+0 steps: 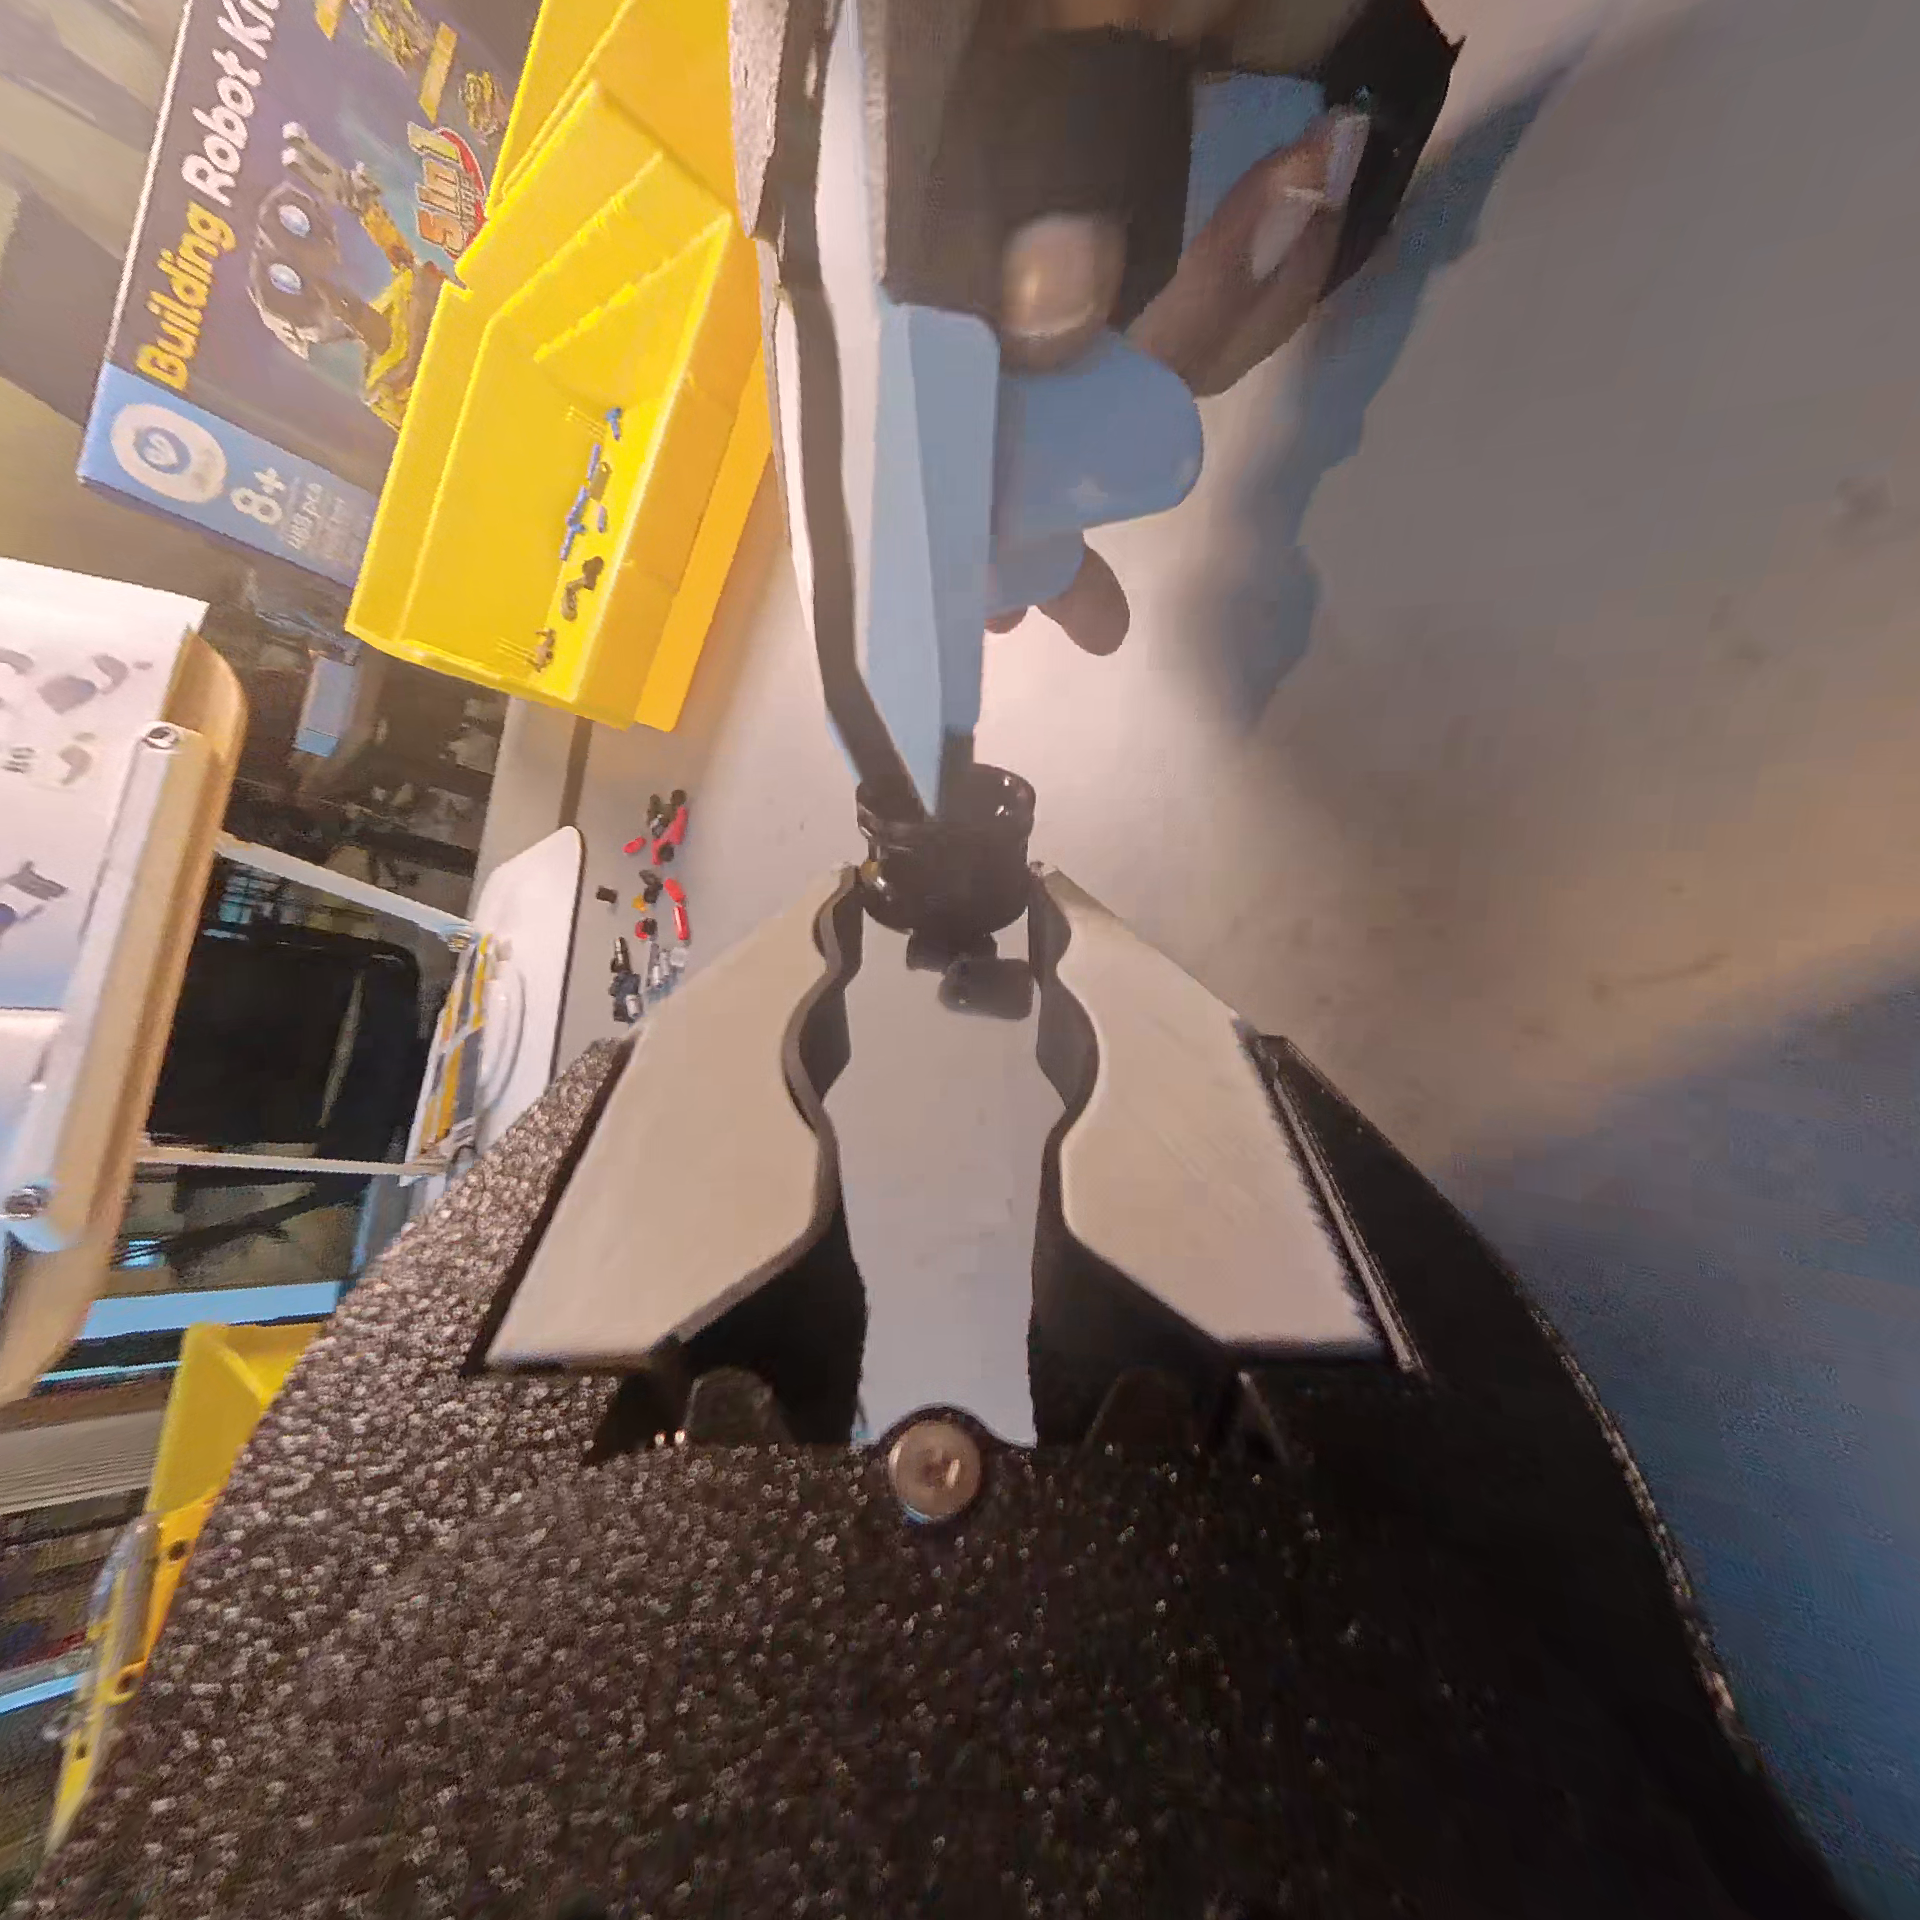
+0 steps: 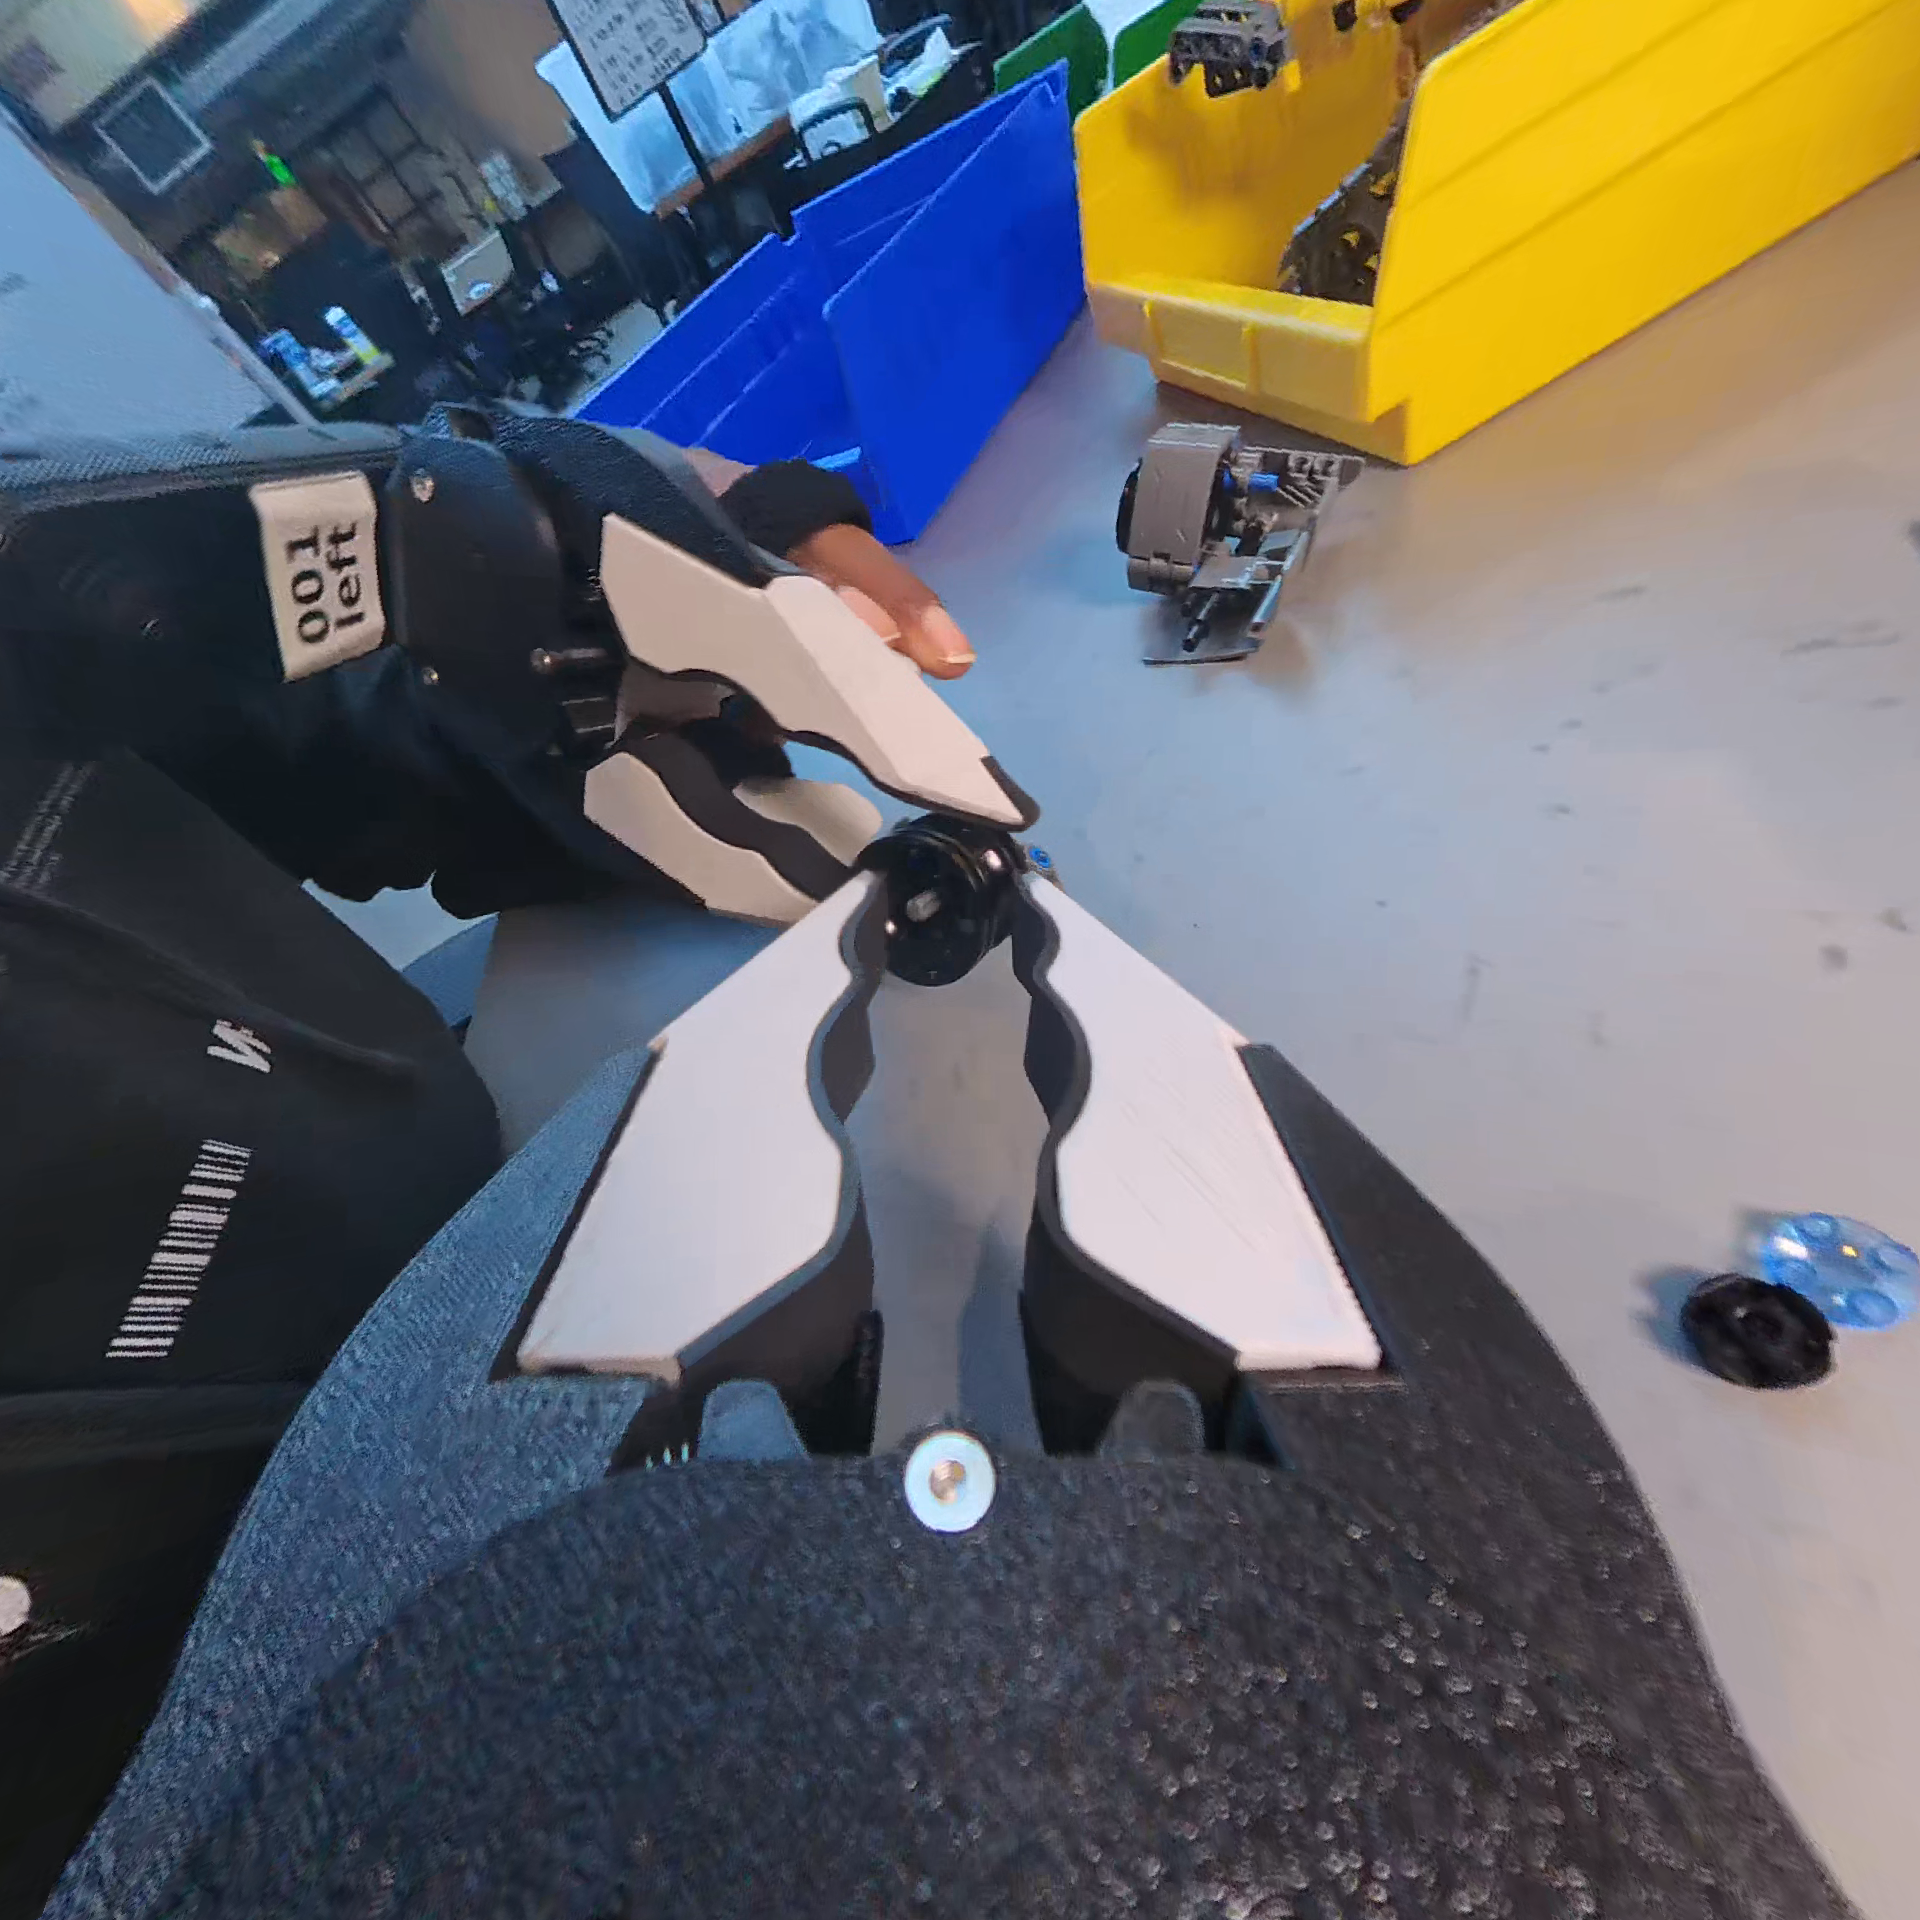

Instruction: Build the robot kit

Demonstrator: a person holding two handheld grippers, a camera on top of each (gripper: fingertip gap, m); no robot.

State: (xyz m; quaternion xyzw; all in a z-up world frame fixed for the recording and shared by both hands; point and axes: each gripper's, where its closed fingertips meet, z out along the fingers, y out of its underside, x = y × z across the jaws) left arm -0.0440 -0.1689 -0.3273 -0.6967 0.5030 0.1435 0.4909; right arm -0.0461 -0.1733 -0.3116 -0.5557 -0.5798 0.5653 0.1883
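Now my right hand-held gripper (image 2: 940,920) and my left hand-held gripper (image 1: 951,883) are both clenched on the same small black wheel (image 2: 935,914), tips meeting from crossing sides just above the grey counter (image 2: 1455,935), its axle toward my right camera.

My left wrist view, rolled sideways, looks close along my left gripper (image 1: 951,883) at the table (image 1: 1558,727), my right wrist view looks level along my right gripper (image 2: 940,894), and both share the black wheel (image 2: 940,914) between them.
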